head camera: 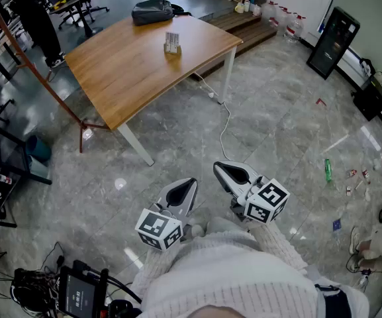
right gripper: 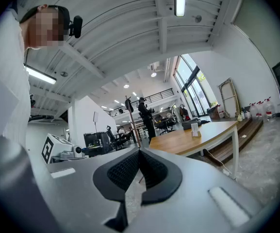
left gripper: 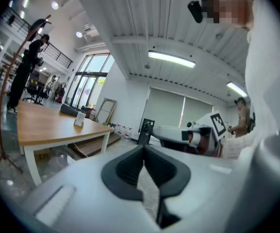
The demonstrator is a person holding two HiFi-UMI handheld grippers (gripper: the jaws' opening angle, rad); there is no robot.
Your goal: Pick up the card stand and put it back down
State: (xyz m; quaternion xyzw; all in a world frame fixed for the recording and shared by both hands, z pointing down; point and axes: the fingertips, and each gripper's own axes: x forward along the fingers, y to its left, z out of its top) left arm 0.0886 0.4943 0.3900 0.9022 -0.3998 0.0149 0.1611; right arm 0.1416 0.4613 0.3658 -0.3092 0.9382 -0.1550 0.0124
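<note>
The card stand (head camera: 172,43), a small clear holder with a card in it, stands upright on the wooden table (head camera: 131,71) far ahead of me. It also shows small on the tabletop in the left gripper view (left gripper: 79,120) and the right gripper view (right gripper: 194,129). Both grippers are held low near my body, well short of the table. My left gripper (head camera: 185,185) (left gripper: 143,152) is shut with nothing between its black pads. My right gripper (head camera: 225,169) (right gripper: 139,154) is shut and holds nothing too.
A black bag (head camera: 152,10) lies at the table's far end. A cable (head camera: 225,121) runs over the grey marble floor from the table. A green bottle (head camera: 328,169) and small litter lie at the right. Desks, chairs and equipment line the left side; a person (right gripper: 145,114) stands beyond the table.
</note>
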